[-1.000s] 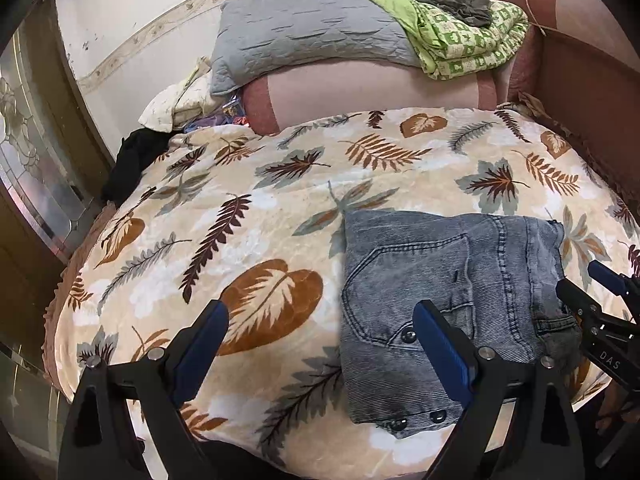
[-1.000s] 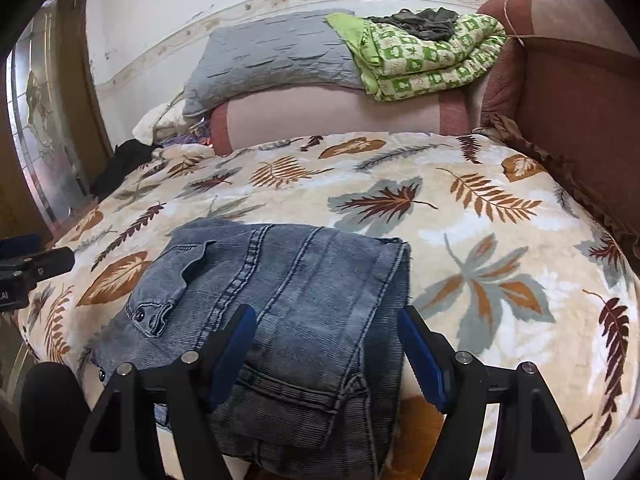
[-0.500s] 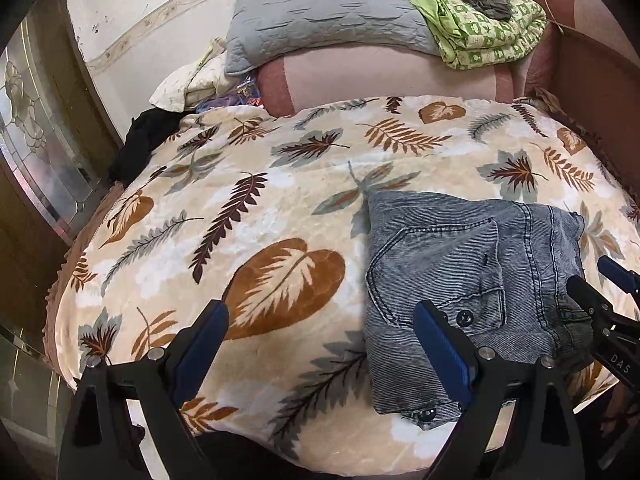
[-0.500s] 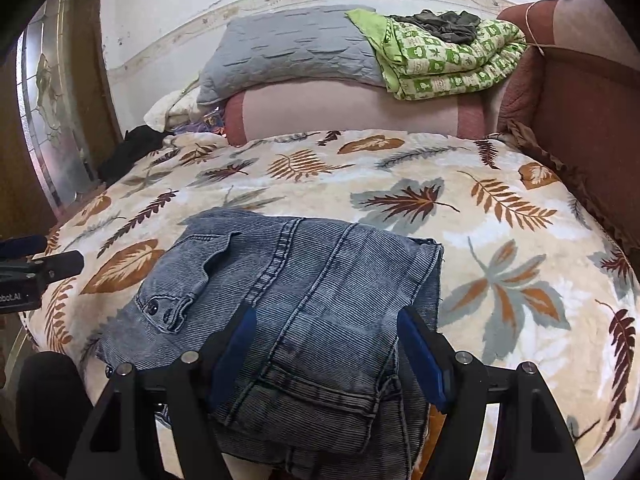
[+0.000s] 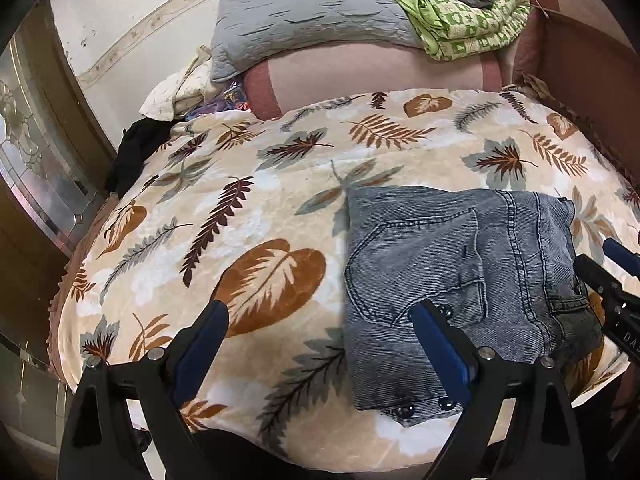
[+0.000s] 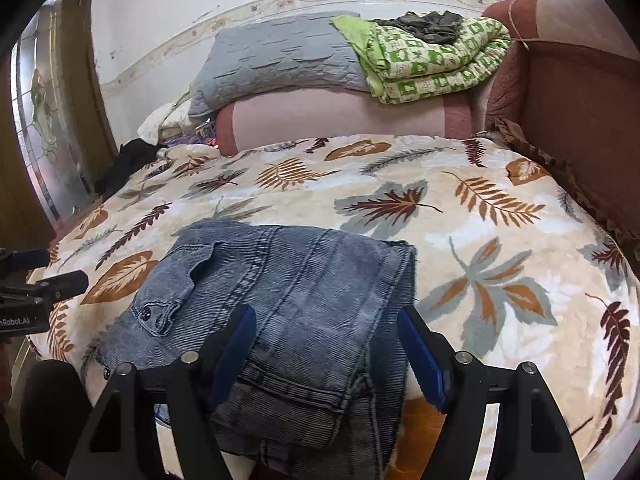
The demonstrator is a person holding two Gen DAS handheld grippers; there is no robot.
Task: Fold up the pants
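Right wrist: folded pants lie under the spread right gripper.

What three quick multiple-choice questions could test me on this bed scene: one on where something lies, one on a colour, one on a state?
1. Where do the folded jeans lie?
A. On the near part of the leaf-print blanket
B. On the grey pillow
C. On the floor

2. What colour is the checked quilt on the pillow pile?
A. Red
B. Green
C. Black

3. How is the right gripper?
A. Shut on the jeans
B. Shut on nothing
C. Open

Answers:
1. A, the denim rests on the leaf print near the bed's front edge.
2. B, green squares show.
3. C, its blue pads stand apart.
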